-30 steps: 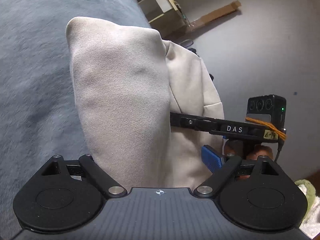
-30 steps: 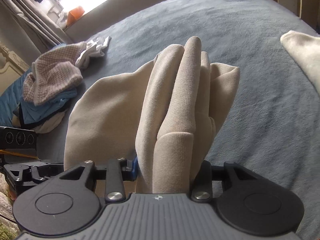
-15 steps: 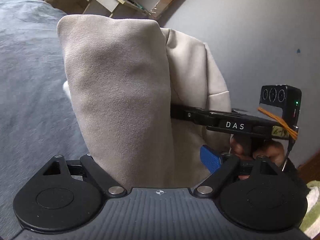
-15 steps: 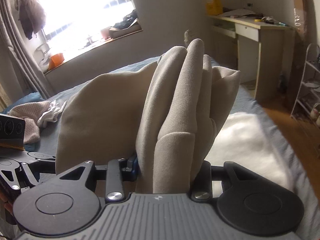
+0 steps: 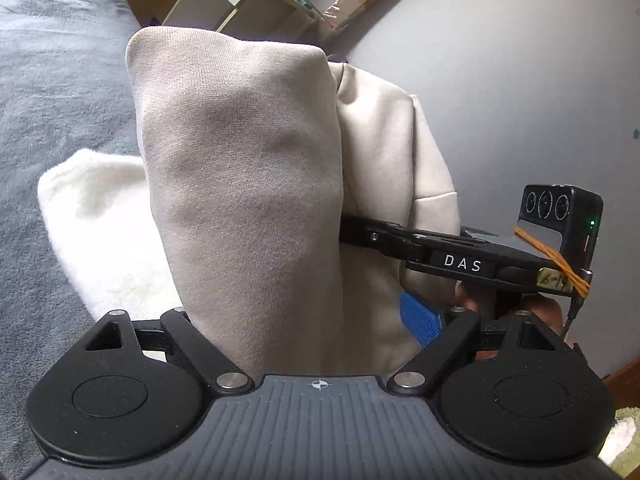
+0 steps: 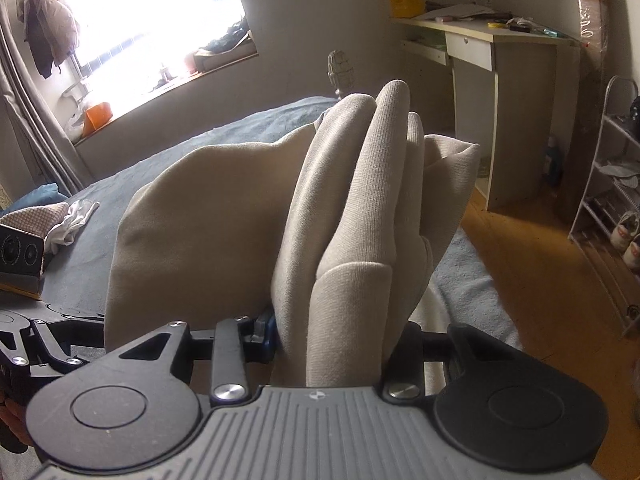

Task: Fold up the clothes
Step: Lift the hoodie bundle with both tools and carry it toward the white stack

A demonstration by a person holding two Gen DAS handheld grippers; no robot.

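Beige folded garment (image 5: 248, 184) up in the air, filling the middle of both views, above a grey-blue bed (image 5: 60, 92). Bunched thick between the left gripper (image 5: 304, 320) fingers, set wide and clamped on the fabric. Same cloth (image 6: 360, 216) pinched in the right gripper (image 6: 332, 344), narrower and gripping tight. White fluffy blanket (image 5: 96, 216) lower left, underneath. Desk (image 6: 500, 52) upper right, bright window (image 6: 152, 16) upper left.
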